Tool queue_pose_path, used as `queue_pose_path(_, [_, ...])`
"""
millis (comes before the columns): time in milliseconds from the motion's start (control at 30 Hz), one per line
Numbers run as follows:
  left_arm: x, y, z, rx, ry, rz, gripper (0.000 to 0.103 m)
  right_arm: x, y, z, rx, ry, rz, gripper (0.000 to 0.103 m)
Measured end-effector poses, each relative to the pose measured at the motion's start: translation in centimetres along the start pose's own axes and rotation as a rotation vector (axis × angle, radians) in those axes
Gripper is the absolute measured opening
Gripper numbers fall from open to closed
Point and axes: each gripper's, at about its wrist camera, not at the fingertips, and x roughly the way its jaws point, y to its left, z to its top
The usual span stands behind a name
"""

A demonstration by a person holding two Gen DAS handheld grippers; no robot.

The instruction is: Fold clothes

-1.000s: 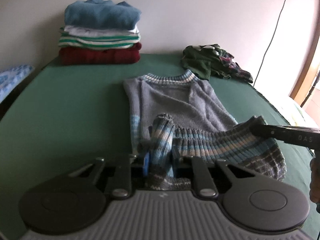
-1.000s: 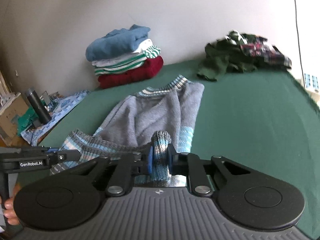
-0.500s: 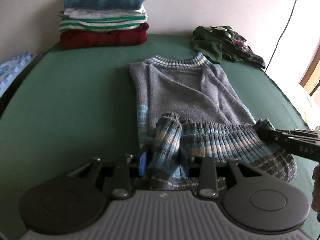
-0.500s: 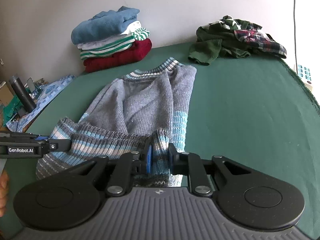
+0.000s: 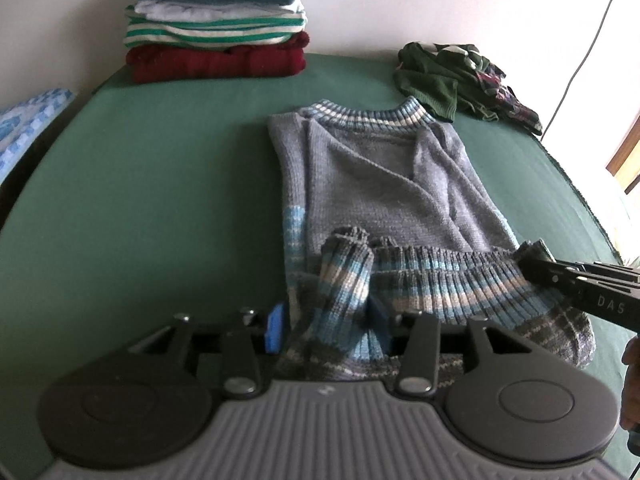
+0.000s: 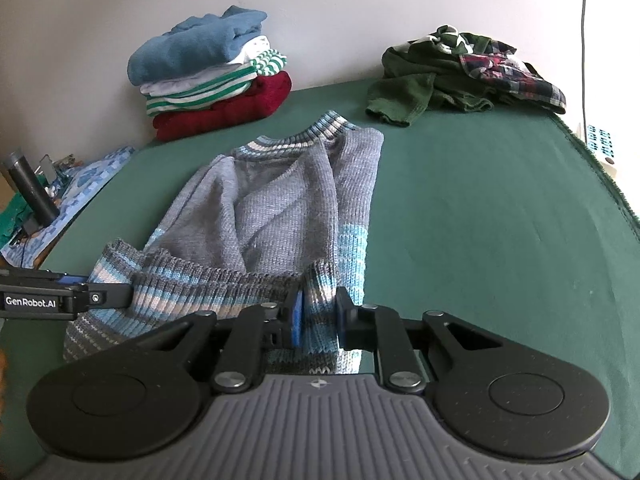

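While my right claw (image 6: 318, 318) pinches the grey sweater's (image 5: 384, 184) striped hem (image 5: 440, 280), my left claw (image 5: 330, 330) is opening around it.

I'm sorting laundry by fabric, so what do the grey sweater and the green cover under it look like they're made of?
The grey sweater looks like a chunky knit, wool or acrylic: visible stitch rows, ribbed striped hem and collar, soft matte surface. The green cover looks like a flat, felt-like woven cloth: matte, smooth, with a frayed edge at the right. The exact fibre of either can't be told by sight.
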Motion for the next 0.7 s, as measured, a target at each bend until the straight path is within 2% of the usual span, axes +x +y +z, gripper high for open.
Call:
queue_pose_path(200, [0.7, 1.1, 0.4, -0.018, 0.012, -0.016, 0.071, 0.3, 0.2, 0.0, 0.014, -0.005, -0.014, 0.017])
queue_pose_path(300, [0.9, 1.4, 0.4, -0.019, 0.006, -0.036, 0.07, 0.5, 0.3, -0.1, 0.018, -0.008, -0.018, 0.017])
queue_pose_path(400, [0.8, 2.0, 0.3, -0.041, -0.005, -0.087, 0.061, 0.3, 0.1, 0.0, 0.038, -0.006, -0.011, 0.019])
queue_pose_path(567, [0.6, 3.0, -0.2, -0.09, -0.001, -0.164, 0.059, -0.8, -0.4, 0.1, 0.078, -0.031, 0.032, 0.03])
queue_pose_path(633, [0.4, 3.1, -0.3, -0.096, -0.001, -0.176, 0.059, -1.0, -0.2, 0.1, 0.069, -0.037, 0.04, 0.038])
queue_pose_path(700, [0.3, 2.9, -0.4, -0.088, -0.005, -0.176, 0.057, -1.0, 0.1, 0.1, 0.048, -0.039, 0.036, 0.04])
